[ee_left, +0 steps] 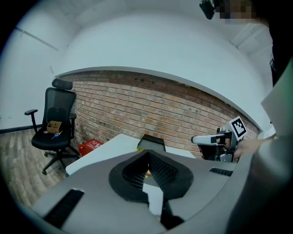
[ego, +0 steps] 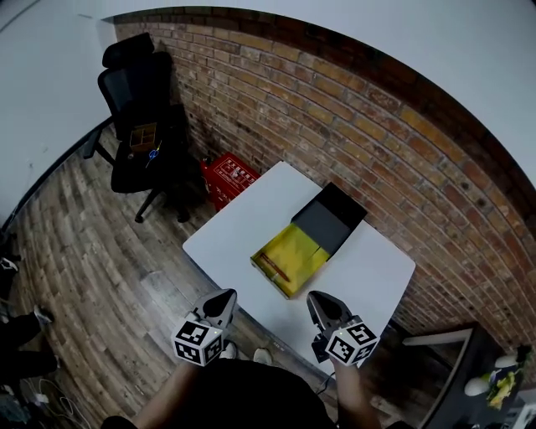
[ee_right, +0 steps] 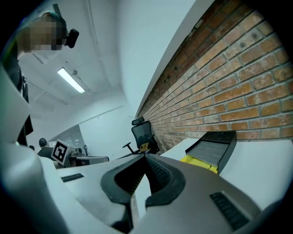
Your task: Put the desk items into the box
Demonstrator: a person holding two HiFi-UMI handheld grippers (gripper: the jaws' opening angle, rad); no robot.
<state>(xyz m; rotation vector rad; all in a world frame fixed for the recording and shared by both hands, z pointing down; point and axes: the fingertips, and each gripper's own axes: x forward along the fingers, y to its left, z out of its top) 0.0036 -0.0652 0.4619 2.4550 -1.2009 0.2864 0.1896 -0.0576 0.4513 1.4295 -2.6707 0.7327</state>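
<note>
Empty grippers hover before open box
Left gripper [ego: 224, 297] and right gripper [ego: 317, 299], jaws pressed together, face the yellow box [ego: 295, 251] ahead, lid [ego: 331, 219] thrown back for loading; a pen-like item [ego: 276, 270] lies inside.

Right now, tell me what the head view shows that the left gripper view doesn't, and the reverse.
Head view only: the open inside of the yellow box, and the marker cube on the left gripper. Left gripper view only: that gripper's ribbed pads, shut on nothing, and the camera on the person's head. Both: white table, black lid, black office chair, red crate, brick wall, right gripper.
</note>
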